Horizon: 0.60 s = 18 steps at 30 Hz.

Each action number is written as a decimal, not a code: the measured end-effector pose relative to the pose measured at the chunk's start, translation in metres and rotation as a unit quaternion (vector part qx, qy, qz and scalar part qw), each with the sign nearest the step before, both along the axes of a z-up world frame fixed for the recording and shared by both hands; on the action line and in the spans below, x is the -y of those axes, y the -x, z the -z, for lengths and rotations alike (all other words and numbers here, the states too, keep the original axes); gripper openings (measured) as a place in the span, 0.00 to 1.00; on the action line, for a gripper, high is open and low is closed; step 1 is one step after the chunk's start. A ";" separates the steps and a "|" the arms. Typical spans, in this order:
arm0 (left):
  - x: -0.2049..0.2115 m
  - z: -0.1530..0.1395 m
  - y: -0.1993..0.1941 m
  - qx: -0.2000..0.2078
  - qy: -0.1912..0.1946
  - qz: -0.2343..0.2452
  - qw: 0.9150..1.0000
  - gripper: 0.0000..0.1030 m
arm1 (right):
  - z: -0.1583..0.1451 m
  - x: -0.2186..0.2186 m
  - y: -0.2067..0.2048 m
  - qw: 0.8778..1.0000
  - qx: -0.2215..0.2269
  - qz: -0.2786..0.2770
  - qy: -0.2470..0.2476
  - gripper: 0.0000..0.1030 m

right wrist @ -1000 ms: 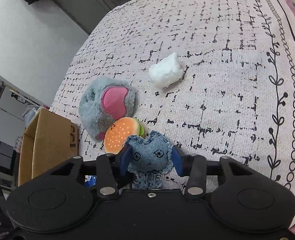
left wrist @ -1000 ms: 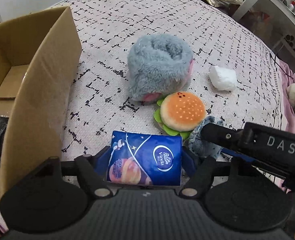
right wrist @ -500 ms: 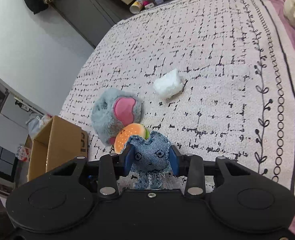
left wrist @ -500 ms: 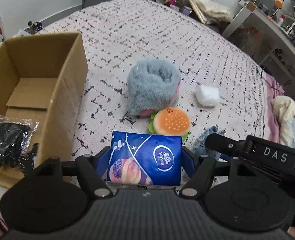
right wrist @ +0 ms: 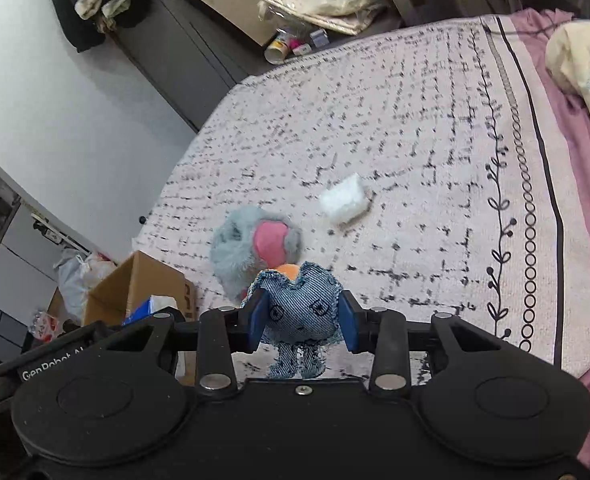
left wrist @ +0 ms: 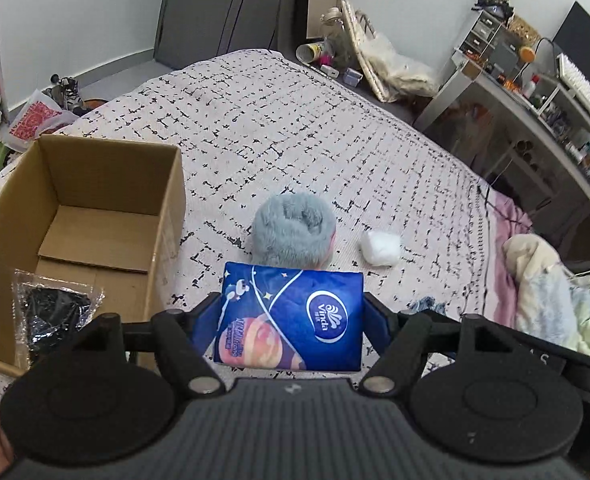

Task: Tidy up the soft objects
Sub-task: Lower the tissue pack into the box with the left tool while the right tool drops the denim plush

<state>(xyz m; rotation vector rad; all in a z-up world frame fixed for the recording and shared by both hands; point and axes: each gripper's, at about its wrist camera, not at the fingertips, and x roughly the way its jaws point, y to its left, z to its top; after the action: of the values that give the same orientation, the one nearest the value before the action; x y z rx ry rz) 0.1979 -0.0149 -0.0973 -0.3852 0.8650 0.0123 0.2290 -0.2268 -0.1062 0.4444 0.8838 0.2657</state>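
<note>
Both are loaded for one trip: left gripper (left wrist: 291, 320) clamps the blue tissue pack (left wrist: 291, 316) with the cardboard box (left wrist: 75, 216) ahead-left, while right gripper (right wrist: 300, 322) pinches the denim doll (right wrist: 299, 308), probably box-bound too.

"Vinda" on tissue pack (left wrist: 291, 318); "GenRobot", probably.

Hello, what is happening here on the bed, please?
A person is tidying soft things into a cardboard box. The left gripper holds a blue tissue pack; the right gripper holds a small denim toy. A grey plush and a white wad lie on the bedspread.
</note>
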 end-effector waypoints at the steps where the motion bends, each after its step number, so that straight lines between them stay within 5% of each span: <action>1: -0.003 -0.002 0.001 0.000 0.003 0.001 1.000 0.69 | -0.003 -0.002 0.001 1.000 0.006 -0.003 0.000 0.36; 18: -0.067 -0.025 0.009 0.025 0.054 -0.044 0.997 0.70 | -0.029 -0.074 0.010 0.998 0.046 -0.048 0.012 0.36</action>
<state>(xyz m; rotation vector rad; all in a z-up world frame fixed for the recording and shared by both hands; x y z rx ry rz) 0.1891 0.0523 -0.0719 -0.5234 0.8011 0.0367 0.2192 -0.1524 -0.0776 0.3646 0.8191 0.3595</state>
